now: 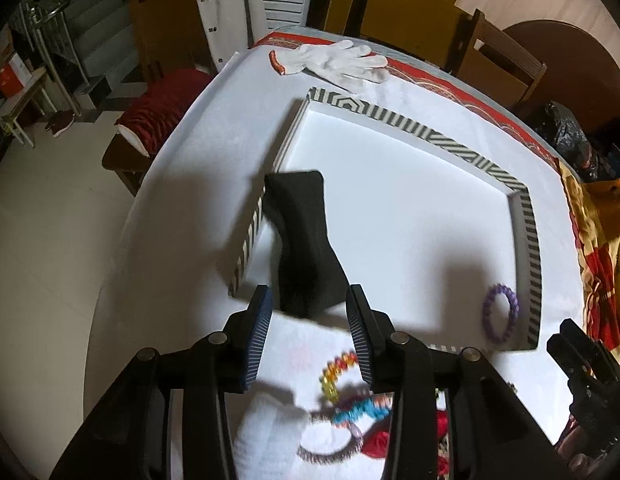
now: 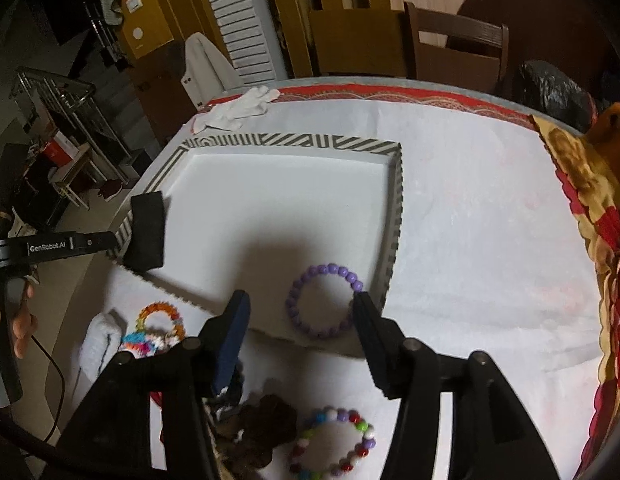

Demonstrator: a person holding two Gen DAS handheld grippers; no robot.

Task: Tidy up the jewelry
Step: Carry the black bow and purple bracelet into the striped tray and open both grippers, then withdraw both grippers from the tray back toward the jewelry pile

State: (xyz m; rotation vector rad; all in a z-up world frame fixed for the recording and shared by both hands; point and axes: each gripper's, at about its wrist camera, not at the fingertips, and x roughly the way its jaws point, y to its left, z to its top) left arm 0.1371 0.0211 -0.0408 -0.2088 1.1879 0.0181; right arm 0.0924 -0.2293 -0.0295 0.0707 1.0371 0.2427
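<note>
A shallow white tray with a black-and-white striped rim [image 1: 449, 136] [image 2: 294, 141] lies on the white tablecloth. A purple bead bracelet [image 1: 501, 314] [image 2: 325, 300] lies in its near right corner. A black jewelry stand [image 1: 306, 240] [image 2: 146, 232] leans over the tray's left rim. My left gripper [image 1: 310, 332] is open and empty, just short of the stand. My right gripper [image 2: 300, 336] is open and empty, its fingers either side of the purple bracelet. A rainbow bracelet [image 1: 335, 372] [image 2: 160, 318] and a multicoloured bead bracelet [image 2: 333, 446] lie loose near the table's front.
A white glove [image 1: 337, 62] [image 2: 240, 110] lies beyond the tray. A pile of other jewelry and a dark scrunchie [image 2: 258, 432] sit at the near edge. A patterned red cloth [image 2: 605, 240] covers the right side. Chairs stand behind the table.
</note>
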